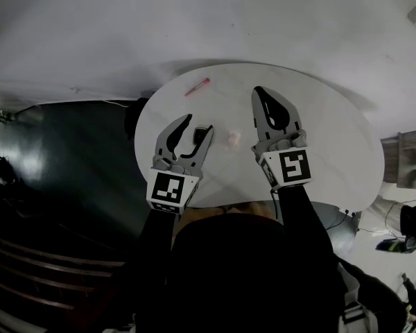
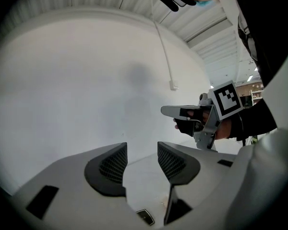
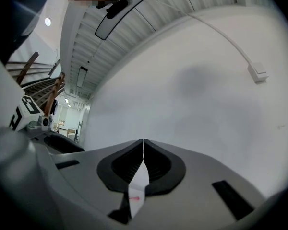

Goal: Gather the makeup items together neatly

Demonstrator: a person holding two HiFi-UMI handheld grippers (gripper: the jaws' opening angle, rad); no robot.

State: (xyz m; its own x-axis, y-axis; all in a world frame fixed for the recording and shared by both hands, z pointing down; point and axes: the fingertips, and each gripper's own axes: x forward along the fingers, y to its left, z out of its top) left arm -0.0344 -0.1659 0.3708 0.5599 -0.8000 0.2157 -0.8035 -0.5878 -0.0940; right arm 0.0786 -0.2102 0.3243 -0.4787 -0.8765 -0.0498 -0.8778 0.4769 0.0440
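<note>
A round white table lies below me. On its far left part rests a pink-red tube. Between the two grippers sits a small pale pink item. My left gripper hovers over the table's left side, open, with nothing between its pads. A small dark item shows on the table under it. My right gripper is held level over the table's middle, shut and empty; its jaws meet tip to tip. The left gripper view shows the right gripper beside it. The tube shows through the gap below the right jaws.
Dark floor and steps lie left of the table. A shelf and cluttered gear stand at the right. A white wall rises ahead, with a cable running down to a small box.
</note>
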